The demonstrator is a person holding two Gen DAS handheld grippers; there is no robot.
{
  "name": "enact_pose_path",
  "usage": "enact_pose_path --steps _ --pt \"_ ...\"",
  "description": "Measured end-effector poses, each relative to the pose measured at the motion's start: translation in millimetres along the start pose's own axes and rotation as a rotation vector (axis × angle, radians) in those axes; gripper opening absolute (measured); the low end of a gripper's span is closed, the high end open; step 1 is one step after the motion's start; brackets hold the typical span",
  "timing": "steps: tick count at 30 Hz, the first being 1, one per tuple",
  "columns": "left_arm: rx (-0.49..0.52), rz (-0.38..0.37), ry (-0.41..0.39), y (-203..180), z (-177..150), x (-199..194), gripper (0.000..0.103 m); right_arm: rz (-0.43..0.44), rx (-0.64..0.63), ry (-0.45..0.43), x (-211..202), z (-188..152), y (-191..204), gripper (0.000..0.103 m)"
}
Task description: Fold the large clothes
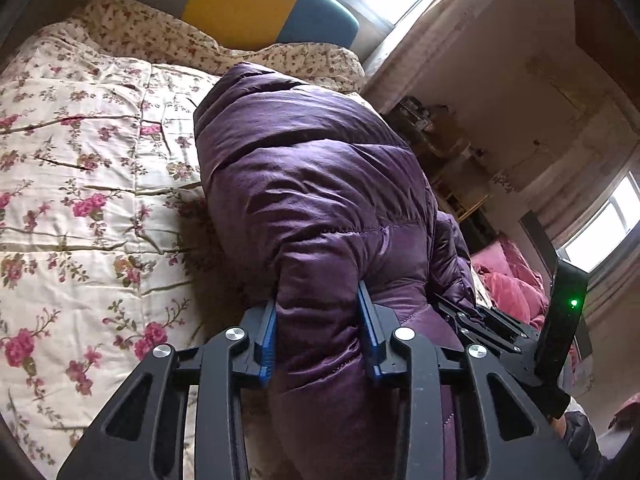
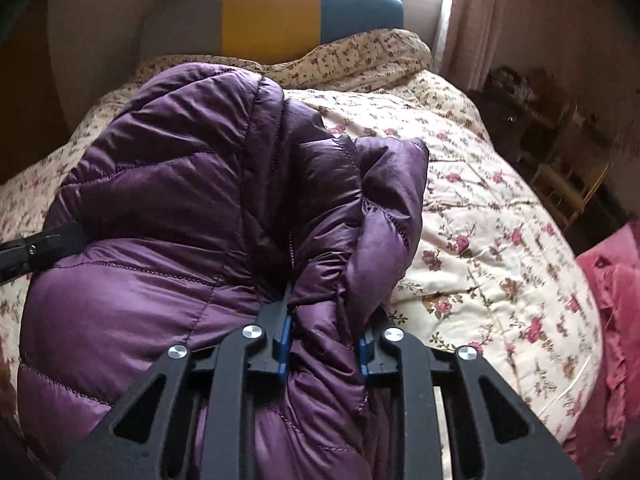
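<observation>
A purple quilted down jacket [image 1: 312, 176] lies bunched on a floral bedspread [image 1: 80, 184]. My left gripper [image 1: 320, 320] is shut on a thick fold of the jacket's near edge, fabric bulging between its blue pads. My right gripper [image 2: 326, 330] is shut on another bunched fold of the same jacket [image 2: 180, 200] at its near right side. The right gripper also shows in the left wrist view [image 1: 492, 324], close to the right. The left gripper's tip shows at the left edge of the right wrist view [image 2: 36, 246], pressed against the jacket.
The floral bedspread [image 2: 500, 240] covers the bed. A grey, yellow and teal headboard [image 2: 272, 20] stands at the far end under a window. Pink bedding [image 2: 616, 300] lies at the right. A cluttered dark shelf [image 1: 440, 140] stands beside the bed.
</observation>
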State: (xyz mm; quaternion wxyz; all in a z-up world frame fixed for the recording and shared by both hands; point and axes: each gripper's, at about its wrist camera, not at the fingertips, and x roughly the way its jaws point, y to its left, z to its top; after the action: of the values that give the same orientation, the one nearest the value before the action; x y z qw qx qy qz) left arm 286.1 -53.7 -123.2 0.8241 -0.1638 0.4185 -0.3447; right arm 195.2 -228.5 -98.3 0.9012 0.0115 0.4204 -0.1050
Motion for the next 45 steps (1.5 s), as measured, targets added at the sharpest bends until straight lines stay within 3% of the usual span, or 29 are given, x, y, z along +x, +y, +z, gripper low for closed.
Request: enact_pose_path --steps 8,14,21,26,31,37,43,45 --pt "-0.015 -0.002 -0.05 7 -15 -41 0.03 0.006 -0.099 -0.027 -25 -9 34 0.016" --pt "-0.029 0.034 -0.141 25 -31 -108 0.03 0.081 -0.184 -0.086 -57 -13 82 0.016" --pt "-0.092 0.151 -0.263 71 -54 -200 0.03 0.202 -0.305 -0.137 -74 -9 172 0.016" --pt "-0.175 0.248 -0.293 113 -68 -242 0.03 0.267 -0.39 -0.119 -66 -13 240 0.016" --pt "-0.285 0.358 -0.258 151 -81 -248 0.037 0.227 -0.46 -0.143 -49 -21 280 0.021" --pt "-0.24 0.441 -0.256 146 -88 -226 0.04 0.213 -0.46 -0.154 -22 -32 282 0.023" --pt "-0.275 0.465 -0.268 145 -94 -225 0.042 0.217 -0.44 -0.17 -22 -36 285 0.028" --pt "-0.288 0.506 -0.277 138 -94 -232 0.053 0.211 -0.423 -0.165 -30 -34 282 0.035"
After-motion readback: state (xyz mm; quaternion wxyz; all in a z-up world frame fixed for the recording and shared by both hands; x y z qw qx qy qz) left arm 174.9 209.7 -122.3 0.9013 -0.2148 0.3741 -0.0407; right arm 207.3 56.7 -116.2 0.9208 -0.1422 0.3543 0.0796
